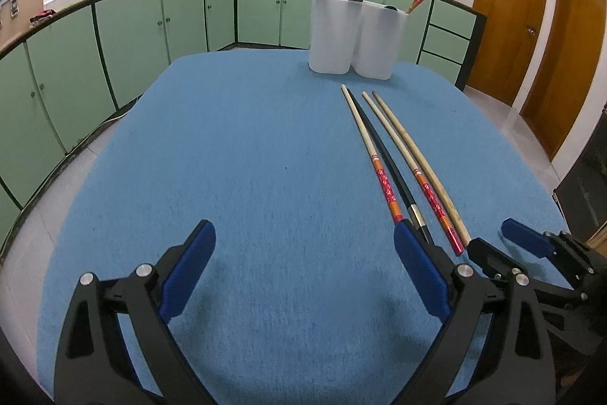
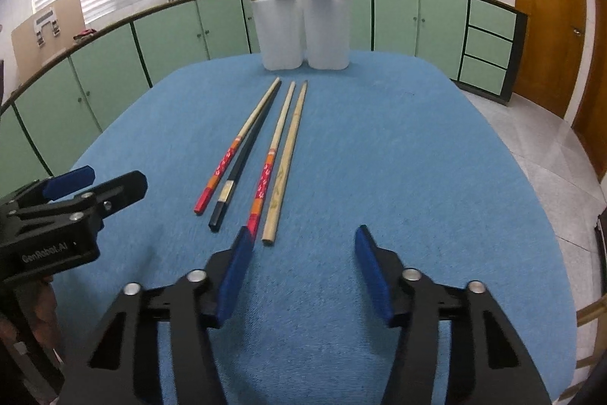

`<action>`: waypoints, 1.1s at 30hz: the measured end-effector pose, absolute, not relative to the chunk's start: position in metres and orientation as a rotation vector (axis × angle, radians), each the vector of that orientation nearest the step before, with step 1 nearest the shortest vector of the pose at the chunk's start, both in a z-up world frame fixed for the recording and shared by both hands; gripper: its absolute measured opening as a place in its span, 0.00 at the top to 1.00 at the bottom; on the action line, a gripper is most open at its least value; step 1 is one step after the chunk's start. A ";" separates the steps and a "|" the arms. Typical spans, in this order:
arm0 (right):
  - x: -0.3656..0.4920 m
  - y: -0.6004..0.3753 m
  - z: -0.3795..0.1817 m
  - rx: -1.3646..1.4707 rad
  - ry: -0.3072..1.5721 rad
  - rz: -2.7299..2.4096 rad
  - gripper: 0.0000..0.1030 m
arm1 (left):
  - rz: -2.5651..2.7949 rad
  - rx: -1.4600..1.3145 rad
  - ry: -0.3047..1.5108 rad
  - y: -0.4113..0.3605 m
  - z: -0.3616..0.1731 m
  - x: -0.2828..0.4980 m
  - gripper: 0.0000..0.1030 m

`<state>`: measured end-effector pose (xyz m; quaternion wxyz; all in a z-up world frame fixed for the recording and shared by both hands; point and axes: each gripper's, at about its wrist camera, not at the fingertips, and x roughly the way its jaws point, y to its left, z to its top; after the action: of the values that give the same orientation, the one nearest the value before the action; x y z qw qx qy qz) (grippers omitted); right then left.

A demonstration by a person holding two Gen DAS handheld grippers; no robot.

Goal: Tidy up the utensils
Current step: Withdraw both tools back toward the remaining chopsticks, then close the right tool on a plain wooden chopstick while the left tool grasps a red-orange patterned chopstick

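Several chopsticks lie side by side on the blue tablecloth (image 1: 227, 158): a red-handled one (image 2: 235, 154), a black one (image 2: 246, 162), a second red-handled one (image 2: 273, 154) and a plain bamboo one (image 2: 288, 158). Behind them stand two white holders (image 2: 280, 33) (image 2: 328, 33) with chopsticks and dark spoon tops sticking out. My right gripper (image 2: 303, 234) is open just short of the near ends, its left fingertip beside the second red handle; nothing is between its fingers. My left gripper (image 1: 303, 234) is open over bare cloth, left of the chopsticks (image 1: 383, 154).
The table's far edge runs just behind the holders (image 1: 332, 33), and its right edge drops to a tiled floor (image 2: 550, 147). Green kitchen cabinets (image 1: 125, 37) curve around behind. Each gripper shows in the other's view: right gripper (image 1: 493, 238), left gripper (image 2: 114, 177).
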<state>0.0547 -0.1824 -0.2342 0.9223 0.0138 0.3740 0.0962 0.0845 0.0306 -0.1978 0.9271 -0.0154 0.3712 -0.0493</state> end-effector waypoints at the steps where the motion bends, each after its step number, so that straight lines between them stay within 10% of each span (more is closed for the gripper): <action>1: 0.055 -0.182 -0.235 0.026 0.772 0.198 0.55 | -0.102 -0.032 0.762 0.030 -0.198 0.085 0.10; 15: 0.061 -0.163 -0.237 -0.062 0.763 0.178 0.76 | -0.103 -0.033 0.772 0.023 -0.200 0.089 0.10; 18: 0.062 -0.159 -0.238 -0.074 0.759 0.183 0.93 | -0.108 -0.034 0.772 0.020 -0.200 0.089 0.10; 33: 0.062 -0.194 -0.237 0.024 0.763 0.111 0.93 | -0.163 -0.010 0.821 -0.012 -0.212 0.098 0.11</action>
<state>0.0617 -0.1936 -0.2371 0.9265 0.0118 0.3723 0.0544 0.0984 -0.0116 -0.2121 0.9138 -0.0050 0.3985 -0.0791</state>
